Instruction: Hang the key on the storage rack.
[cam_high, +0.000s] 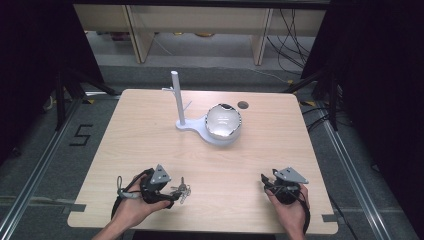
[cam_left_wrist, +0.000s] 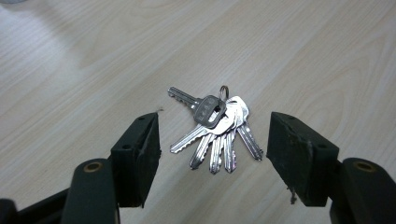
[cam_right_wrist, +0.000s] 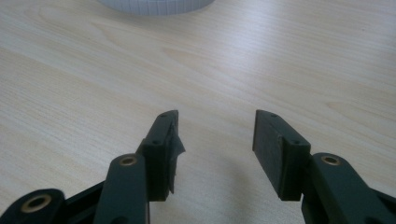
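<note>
Key bunch (cam_left_wrist: 215, 131) lies flat on the table (cam_high: 150, 135), near edge, well short of the white stand (cam_high: 210, 127) and to its left. Left tongs (cam_high: 177, 192) open wide, jaws either side of the keys, not touching them. Right tongs (cam_right_wrist: 215, 140) open too, nothing between the jaws, over bare table well right of the keys

Black two-jaw grippers (cam_high: 181, 192) (cam_high: 263, 181) with brass-ringed screws, grey three-cornered top plates.
</note>
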